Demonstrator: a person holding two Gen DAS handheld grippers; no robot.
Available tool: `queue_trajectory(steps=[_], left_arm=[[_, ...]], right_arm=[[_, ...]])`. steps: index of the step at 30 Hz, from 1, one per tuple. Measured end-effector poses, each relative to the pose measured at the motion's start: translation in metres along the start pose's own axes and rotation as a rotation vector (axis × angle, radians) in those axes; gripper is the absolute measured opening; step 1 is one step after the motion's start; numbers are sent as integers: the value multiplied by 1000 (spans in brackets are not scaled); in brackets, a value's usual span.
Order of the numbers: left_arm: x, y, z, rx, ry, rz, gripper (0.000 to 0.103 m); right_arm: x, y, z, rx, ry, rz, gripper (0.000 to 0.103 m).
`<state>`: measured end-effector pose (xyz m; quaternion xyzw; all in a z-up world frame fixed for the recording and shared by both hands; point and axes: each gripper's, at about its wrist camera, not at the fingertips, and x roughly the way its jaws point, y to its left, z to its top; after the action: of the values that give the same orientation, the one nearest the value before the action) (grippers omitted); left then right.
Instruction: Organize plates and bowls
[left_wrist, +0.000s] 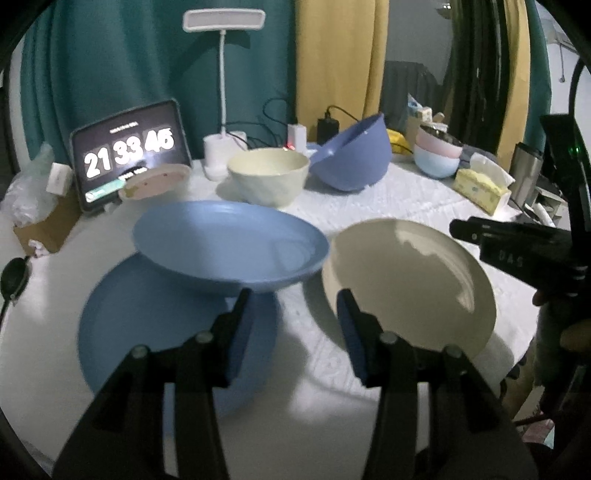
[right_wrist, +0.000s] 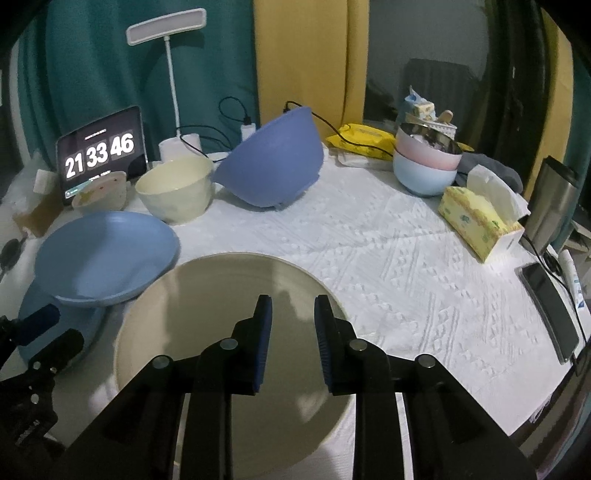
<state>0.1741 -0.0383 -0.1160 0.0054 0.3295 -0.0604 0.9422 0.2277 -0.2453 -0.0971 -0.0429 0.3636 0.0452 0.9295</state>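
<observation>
While both grippers hang empty, the left gripper (left_wrist: 293, 302) moderately parted and the right gripper (right_wrist: 293, 308) narrower, the blue plate (left_wrist: 229, 243) rests tilted on a second blue plate (left_wrist: 147, 332). The cream plate (right_wrist: 229, 354) lies just beside them. Stacking seems the step in hand; the next move likely calls for gripping the cream plate's rim.

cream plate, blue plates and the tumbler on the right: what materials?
Cream plate: probably glazed ceramic or melamine; glossy, with sharp bright reflections in the left wrist view.
Blue plates, the upper tilted on the lower: likely matte plastic or wheat-straw composite; even colour, only soft sheen.
Tumbler: brushed stainless steel by its grey streaky shine, with a dark lid.
</observation>
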Motion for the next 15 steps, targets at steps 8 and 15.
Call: queue_trajectory(steps=[8, 15], left_arm=[[-14, 25, 4, -33, -41, 45, 47], [-19, 48, 8, -68, -65, 85, 47]], right_arm=[[-5, 22, 9, -30, -17, 19, 26], [-3, 36, 17, -48, -22, 28, 26]])
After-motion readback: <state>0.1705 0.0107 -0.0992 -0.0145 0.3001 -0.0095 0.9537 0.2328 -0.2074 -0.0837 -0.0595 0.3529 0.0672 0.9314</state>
